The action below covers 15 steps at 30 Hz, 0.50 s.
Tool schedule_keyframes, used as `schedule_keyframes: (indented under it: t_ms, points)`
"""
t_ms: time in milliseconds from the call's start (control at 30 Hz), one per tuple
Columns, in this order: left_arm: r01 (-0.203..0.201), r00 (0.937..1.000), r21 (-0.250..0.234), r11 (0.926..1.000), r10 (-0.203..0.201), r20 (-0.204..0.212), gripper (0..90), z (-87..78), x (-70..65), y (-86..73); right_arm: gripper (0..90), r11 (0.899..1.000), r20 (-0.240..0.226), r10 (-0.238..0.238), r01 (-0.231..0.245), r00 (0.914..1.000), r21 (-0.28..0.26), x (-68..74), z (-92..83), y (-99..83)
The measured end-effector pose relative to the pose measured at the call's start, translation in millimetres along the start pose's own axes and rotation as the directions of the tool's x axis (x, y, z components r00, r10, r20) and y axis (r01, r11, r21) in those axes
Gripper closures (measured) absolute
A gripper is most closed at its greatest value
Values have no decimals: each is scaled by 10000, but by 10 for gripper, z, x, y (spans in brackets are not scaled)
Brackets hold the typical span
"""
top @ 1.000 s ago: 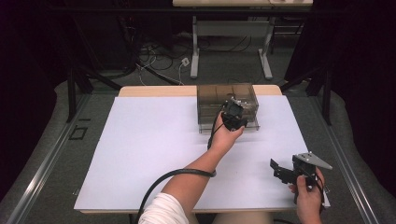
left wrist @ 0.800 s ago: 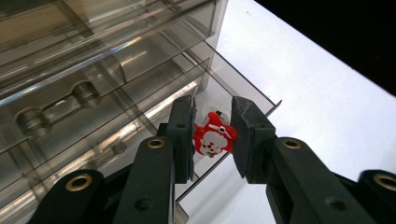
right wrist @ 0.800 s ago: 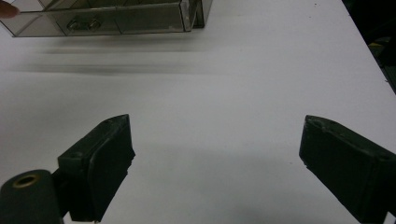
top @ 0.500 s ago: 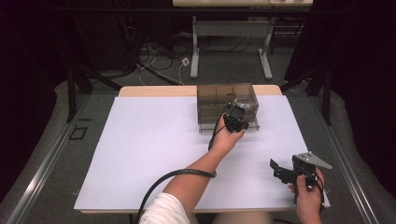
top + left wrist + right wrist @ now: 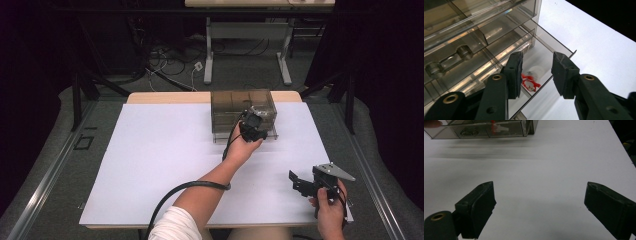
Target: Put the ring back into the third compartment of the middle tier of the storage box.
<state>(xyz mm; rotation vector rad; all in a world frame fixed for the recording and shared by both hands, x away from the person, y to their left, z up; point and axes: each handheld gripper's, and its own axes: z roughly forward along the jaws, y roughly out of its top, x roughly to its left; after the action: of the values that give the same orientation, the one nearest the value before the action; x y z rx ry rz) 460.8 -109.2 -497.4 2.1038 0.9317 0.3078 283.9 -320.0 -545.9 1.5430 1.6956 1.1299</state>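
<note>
The open drawer (image 5: 541, 60) holds a red-and-white toy (image 5: 531, 83). It lies below the left gripper (image 5: 536, 72), whose parted jaws have just been opening. The right gripper (image 5: 540, 207) stands wide open.

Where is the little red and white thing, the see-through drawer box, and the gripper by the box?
red and white thing (image 5: 531, 83), left gripper view, on its red part in the open drawer.
drawer box (image 5: 235, 102), high view, on its smoky top.
left gripper (image 5: 536, 72), left gripper view, midway between its fingertips.

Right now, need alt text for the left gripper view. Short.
The left gripper, jaws just opened and apart, hovers over a small red-and-white object lying in the pulled-out bottom drawer of a smoky clear drawer box on a white table.
</note>
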Motion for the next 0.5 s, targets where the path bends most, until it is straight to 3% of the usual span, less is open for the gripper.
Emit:
schedule_keyframes:
  t_ms: [100,133,267,500]
  points:
    - [-11,10000,0,10000,11,-48,572,-15,11,-4,94,10000,-8,-28,28,10000,11,4,-2,0]
    - [58,10000,-62,10000,-58,-45,552,-21,16,-15,94,9992,-57,-88,91,9999,394,-2,-31,11]
    - [75,9999,-119,9999,-76,-104,482,-56,36,-34,94,9997,-54,-37,39,10000,246,1,-19,3]
    - [171,9997,-165,9997,-174,-169,436,-135,86,-42,95,9991,-25,13,-12,10000,427,-2,-26,0]
